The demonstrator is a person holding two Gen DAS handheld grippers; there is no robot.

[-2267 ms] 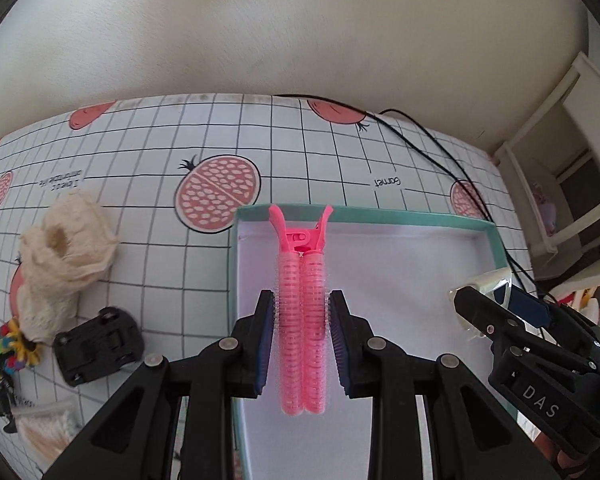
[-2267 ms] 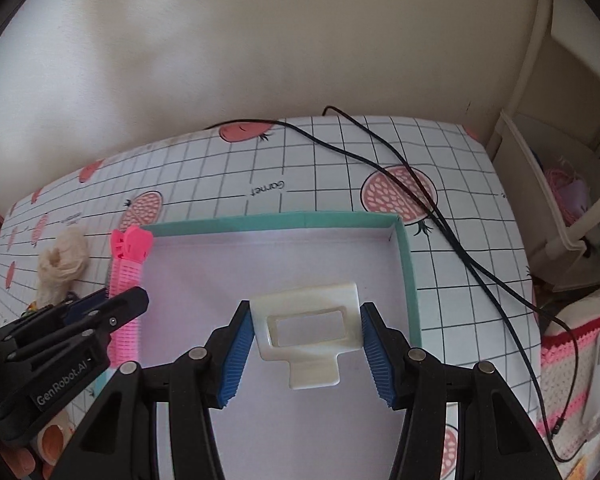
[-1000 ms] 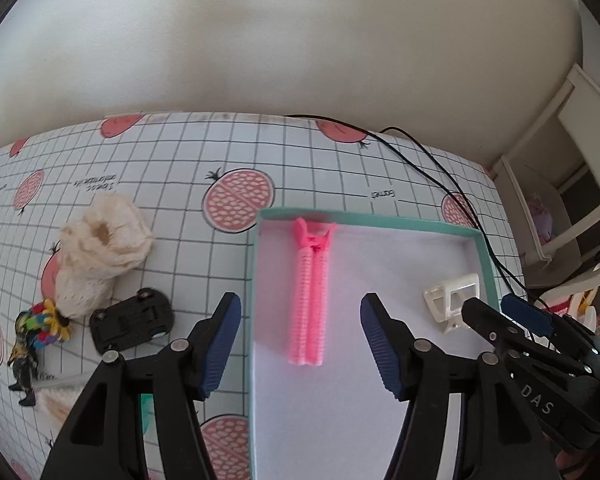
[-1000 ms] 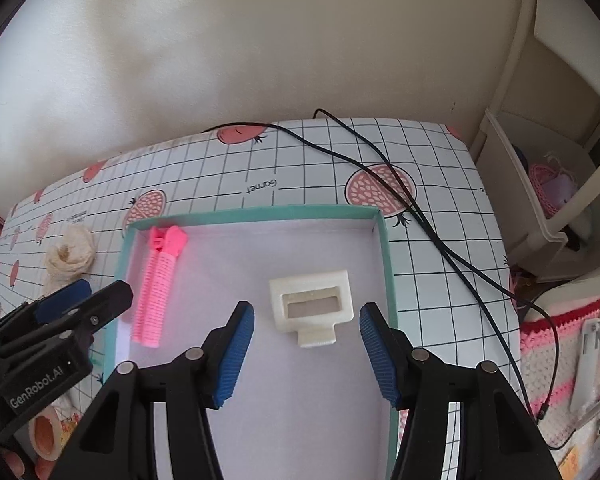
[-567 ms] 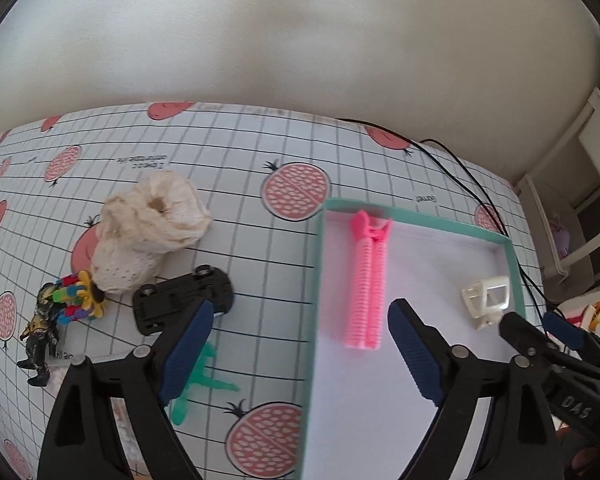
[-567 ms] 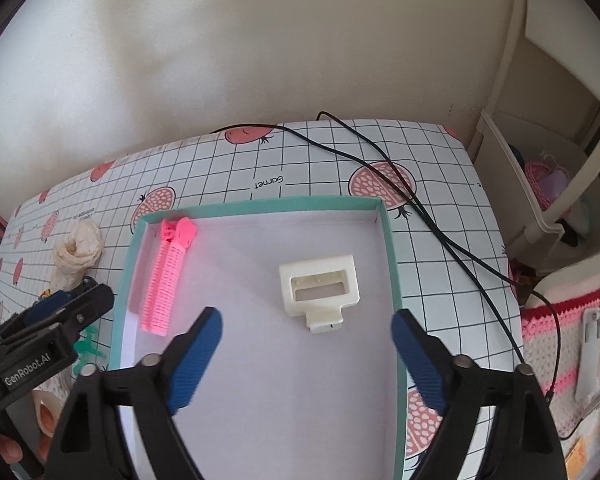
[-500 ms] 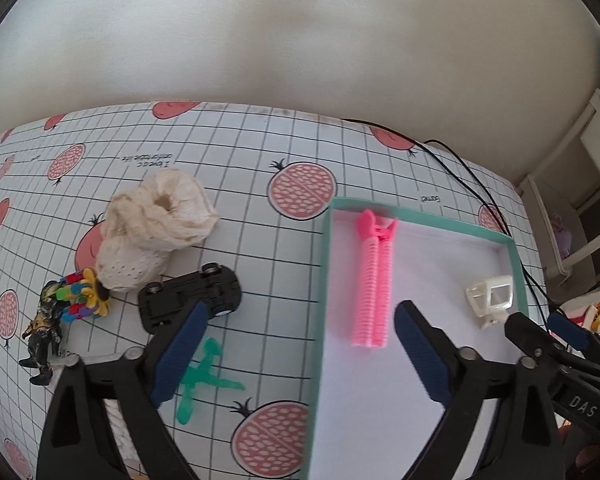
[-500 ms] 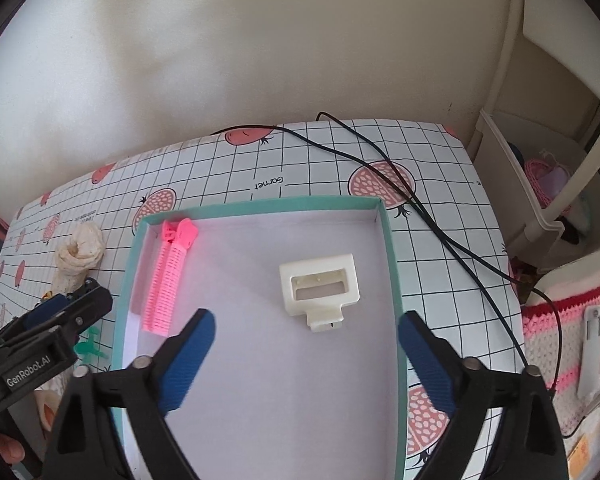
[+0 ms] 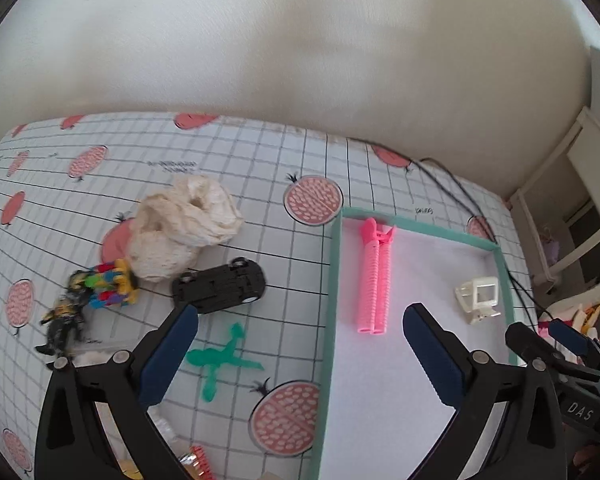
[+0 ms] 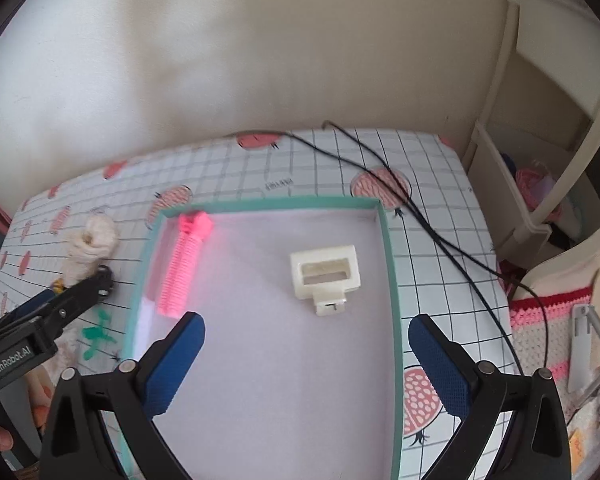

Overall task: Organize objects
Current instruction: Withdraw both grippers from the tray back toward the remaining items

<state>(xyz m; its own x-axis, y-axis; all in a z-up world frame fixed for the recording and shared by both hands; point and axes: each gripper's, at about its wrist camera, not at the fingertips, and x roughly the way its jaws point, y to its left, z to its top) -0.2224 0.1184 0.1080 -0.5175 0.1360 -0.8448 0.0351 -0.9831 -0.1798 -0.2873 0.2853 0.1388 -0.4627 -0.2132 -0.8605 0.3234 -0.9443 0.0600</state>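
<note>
A teal-rimmed tray (image 9: 333,280) (image 10: 389,264) with a pale lilac floor holds a pink hair clip (image 9: 374,276) (image 10: 182,264) by its left wall and a cream claw clip (image 9: 479,294) (image 10: 326,274) toward the right. My left gripper (image 9: 300,354) is open and empty, hanging over the tray's left rim. My right gripper (image 10: 306,360) is open and empty above the tray's near half. Left of the tray lie a black toy car (image 9: 219,282), a green toy plane (image 9: 218,360), a cream cloth bundle (image 9: 184,220), a colourful block toy (image 9: 108,284) and a dark figurine (image 9: 62,322).
Black cables (image 10: 420,216) run across the pomegranate-print tablecloth (image 9: 100,184) right of the tray. A cream shelf unit (image 10: 540,152) stands beyond the table's right edge, with a crocheted cloth (image 10: 548,320) below it. A pink spring (image 9: 200,460) lies at the near edge.
Both grippers let go of their clips, opened wide and drew back. The left gripper has swung left, bringing the car, plane and other toys into view.
</note>
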